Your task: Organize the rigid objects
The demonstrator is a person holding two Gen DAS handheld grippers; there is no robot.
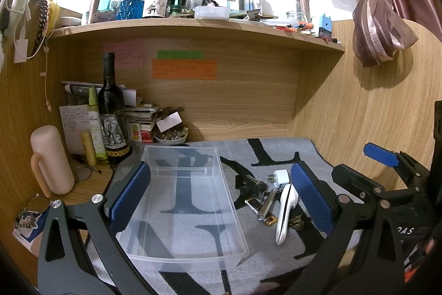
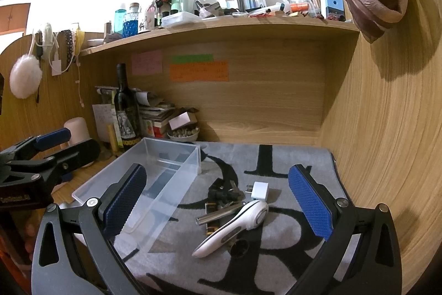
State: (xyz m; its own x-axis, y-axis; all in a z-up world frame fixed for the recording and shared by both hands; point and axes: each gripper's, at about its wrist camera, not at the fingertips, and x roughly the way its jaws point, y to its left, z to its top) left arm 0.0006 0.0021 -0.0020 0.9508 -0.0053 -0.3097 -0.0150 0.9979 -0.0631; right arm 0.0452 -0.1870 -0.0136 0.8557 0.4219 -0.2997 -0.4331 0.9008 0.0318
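A clear plastic bin (image 1: 221, 212) lies empty on the grey lettered mat (image 1: 276, 261), left of a small pile of things; it also shows in the right wrist view (image 2: 176, 195). The pile holds a white handheld device (image 2: 234, 228), a white plug adapter (image 2: 259, 190), a metal cylinder (image 2: 218, 214), a black clip (image 2: 221, 192) and a battery (image 1: 269, 220). My left gripper (image 1: 221, 192) is open over the bin. My right gripper (image 2: 218, 201) is open above the pile. Both are empty.
A wine bottle (image 1: 112, 112), a pink flask (image 1: 49, 159), small bottles, papers and a bowl (image 1: 170, 137) crowd the back left corner. A cluttered shelf (image 1: 193, 26) runs overhead. A wooden wall (image 2: 386, 156) closes the right side.
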